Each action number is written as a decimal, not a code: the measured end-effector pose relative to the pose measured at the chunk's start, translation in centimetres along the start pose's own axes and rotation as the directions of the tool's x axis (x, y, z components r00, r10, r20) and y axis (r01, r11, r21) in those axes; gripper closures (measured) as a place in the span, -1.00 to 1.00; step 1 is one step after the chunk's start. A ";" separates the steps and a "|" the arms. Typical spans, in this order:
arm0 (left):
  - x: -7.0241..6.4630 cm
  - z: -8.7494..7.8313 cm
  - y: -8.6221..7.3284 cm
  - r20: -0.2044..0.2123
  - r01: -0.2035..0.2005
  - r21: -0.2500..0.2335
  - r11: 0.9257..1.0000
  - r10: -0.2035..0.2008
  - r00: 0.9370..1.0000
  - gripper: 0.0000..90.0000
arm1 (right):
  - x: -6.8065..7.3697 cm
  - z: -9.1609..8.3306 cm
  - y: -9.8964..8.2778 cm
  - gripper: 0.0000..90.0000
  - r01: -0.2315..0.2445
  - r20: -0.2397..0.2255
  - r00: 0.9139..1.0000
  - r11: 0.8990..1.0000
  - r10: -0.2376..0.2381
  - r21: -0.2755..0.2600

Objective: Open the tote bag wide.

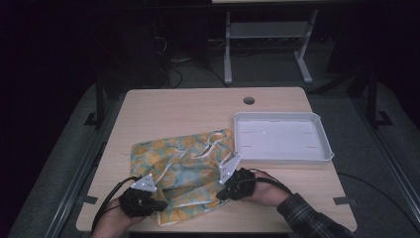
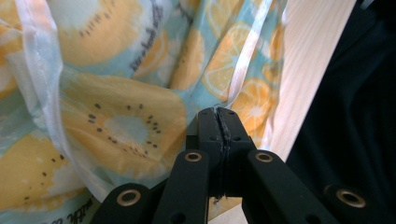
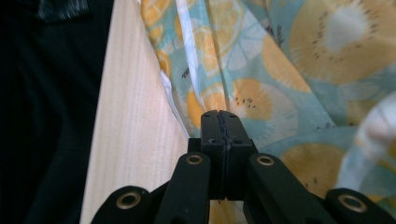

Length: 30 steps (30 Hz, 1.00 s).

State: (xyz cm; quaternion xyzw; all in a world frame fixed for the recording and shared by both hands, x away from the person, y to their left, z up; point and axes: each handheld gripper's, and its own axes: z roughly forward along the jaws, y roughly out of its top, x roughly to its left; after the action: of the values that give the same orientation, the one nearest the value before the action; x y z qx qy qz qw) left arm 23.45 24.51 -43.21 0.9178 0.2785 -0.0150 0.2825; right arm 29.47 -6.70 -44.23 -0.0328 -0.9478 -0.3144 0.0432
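A thin cloth (image 1: pixel 183 168) printed with orange slices and kiwi on pale blue lies crumpled on the near half of the wooden table (image 1: pixel 188 106). My left gripper (image 1: pixel 162 204) is at the cloth's near left corner. In the left gripper view its jaws (image 2: pixel 219 112) are pressed together, with the white hem of the cloth (image 2: pixel 116 126) running into the tips. My right gripper (image 1: pixel 221 195) is at the cloth's near right edge. Its jaws (image 3: pixel 219 113) are also together, pinching the cloth (image 3: pixel 289 93) beside a strip of bare table (image 3: pixel 135 130).
A white rectangular tray (image 1: pixel 282 159) stands empty on the right half of the table, just beyond the right gripper. A round cable hole (image 1: pixel 248 100) sits near the far edge. The table's near edge is close behind both hands. A metal frame stands on the floor beyond.
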 end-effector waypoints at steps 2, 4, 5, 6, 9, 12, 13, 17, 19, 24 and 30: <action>-0.1 0.3 0.0 -0.004 0.001 0.008 1.000 -0.001 1.000 0.96 | 0.1 0.4 0.0 0.97 0.004 0.002 1.000 1.000 -0.004 0.014; 0.0 0.6 -0.1 -0.008 -0.011 0.022 1.000 0.012 1.000 0.95 | 0.2 0.6 0.0 0.97 0.013 0.003 1.000 0.999 -0.013 0.033; 0.0 0.7 -0.1 -0.012 -0.009 0.028 1.000 0.009 1.000 0.95 | 0.3 0.7 0.1 0.97 0.019 0.008 1.000 0.999 -0.019 0.045; 0.1 0.9 -0.1 -0.012 -0.017 0.039 0.999 0.017 1.000 0.94 | 0.3 0.8 0.1 0.97 0.021 0.011 1.000 0.999 -0.021 0.051; 0.0 1.3 -0.2 -0.008 -0.013 0.055 0.998 0.014 1.000 0.91 | 0.4 1.2 0.1 0.97 0.032 0.015 0.999 0.997 -0.033 0.070; -0.1 1.3 -0.2 -0.006 -0.012 0.051 0.999 0.012 1.000 0.87 | 0.5 1.3 0.1 0.97 0.045 0.023 0.999 0.996 -0.047 0.081; -0.1 1.3 -0.2 -0.003 -0.010 0.050 0.999 0.011 1.000 0.84 | 0.5 1.3 0.1 0.97 0.047 0.026 0.998 0.995 -0.049 0.083; -0.3 0.4 0.1 -0.005 -0.032 0.035 0.999 0.033 0.999 0.61 | 0.6 1.4 0.2 0.97 0.049 0.027 0.998 0.995 -0.052 0.088; -0.5 -0.5 0.3 -0.003 -0.029 -0.003 1.000 0.029 1.000 0.55 | 0.6 1.4 0.2 0.97 0.051 0.028 0.998 0.995 -0.054 0.089; -0.6 -3.1 1.0 -0.034 -0.032 -0.102 0.994 0.029 0.999 0.48 | 0.6 1.4 0.2 0.96 0.052 0.030 0.998 0.995 -0.055 0.090; 0.2 -4.3 3.1 -0.116 -0.084 -0.128 0.988 0.069 0.991 0.42 | 0.6 1.4 0.2 0.96 0.048 0.028 0.998 0.995 -0.051 0.089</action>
State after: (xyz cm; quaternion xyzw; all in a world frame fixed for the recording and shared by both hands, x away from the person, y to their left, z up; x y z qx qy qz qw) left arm 24.66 24.75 -38.06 0.9066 0.2586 0.0655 0.3271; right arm 28.84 -5.71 -45.19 -0.0122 -0.9617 -0.2727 0.0225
